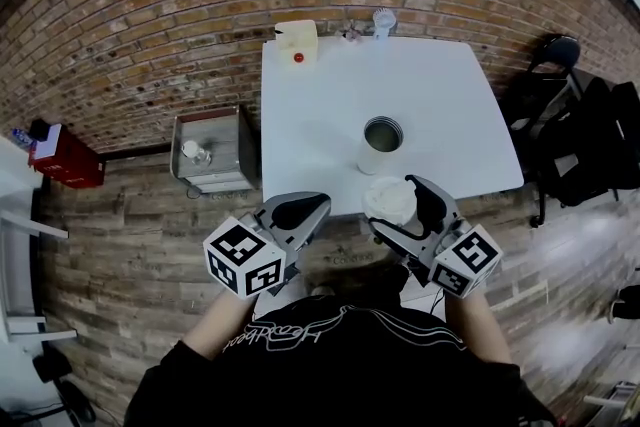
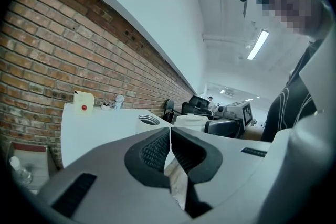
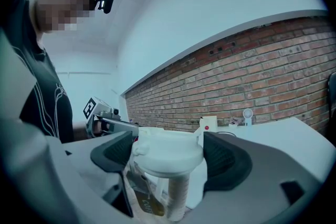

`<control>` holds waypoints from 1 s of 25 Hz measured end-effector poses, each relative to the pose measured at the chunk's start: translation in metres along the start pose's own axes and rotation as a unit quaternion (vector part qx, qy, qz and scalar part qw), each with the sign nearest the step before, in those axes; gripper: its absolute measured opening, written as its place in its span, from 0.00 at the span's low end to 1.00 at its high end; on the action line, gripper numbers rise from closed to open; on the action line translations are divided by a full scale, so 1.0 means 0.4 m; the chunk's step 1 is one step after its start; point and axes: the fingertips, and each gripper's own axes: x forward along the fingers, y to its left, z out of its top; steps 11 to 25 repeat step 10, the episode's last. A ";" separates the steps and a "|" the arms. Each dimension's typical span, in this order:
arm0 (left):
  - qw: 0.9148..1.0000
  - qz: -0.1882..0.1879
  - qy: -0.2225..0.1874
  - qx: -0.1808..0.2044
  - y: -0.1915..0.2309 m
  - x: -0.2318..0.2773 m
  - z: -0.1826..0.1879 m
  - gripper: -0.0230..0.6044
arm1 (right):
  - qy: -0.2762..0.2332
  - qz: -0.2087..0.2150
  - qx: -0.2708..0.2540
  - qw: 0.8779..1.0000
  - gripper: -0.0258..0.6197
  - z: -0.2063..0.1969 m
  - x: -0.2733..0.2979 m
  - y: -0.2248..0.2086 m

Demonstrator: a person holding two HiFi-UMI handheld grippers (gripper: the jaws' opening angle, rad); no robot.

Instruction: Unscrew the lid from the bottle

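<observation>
Bottle (image 1: pixel 381 145) stands upright on white table (image 1: pixel 310 125), centre of head view, mouth uncovered. Lid (image 3: pixel 167 153) is off it, clamped between both jaws of right gripper (image 1: pixel 400 203), lower centre of frame at the table's near edge, near the bottle but apart from it. Left gripper (image 2: pixel 170 150), lower left of centre: jaws pressed together, nothing between them. Cream box with red dot (image 1: pixel 296 42) and small fan (image 1: pixel 384 18) sit at the table's far edge, against brick wall (image 1: pixel 200 5).
</observation>
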 end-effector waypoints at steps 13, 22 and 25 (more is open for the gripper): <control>1.000 0.001 0.002 -0.006 0.006 0.004 -0.003 0.09 | 0.000 -0.001 0.000 1.000 0.68 0.004 0.003 0.001; 1.000 0.001 0.002 -0.006 0.006 0.004 -0.003 0.09 | 0.000 -0.001 0.000 1.000 0.68 0.004 0.003 0.001; 1.000 0.001 0.002 -0.006 0.006 0.004 -0.003 0.09 | 0.000 -0.001 0.000 1.000 0.68 0.004 0.003 0.001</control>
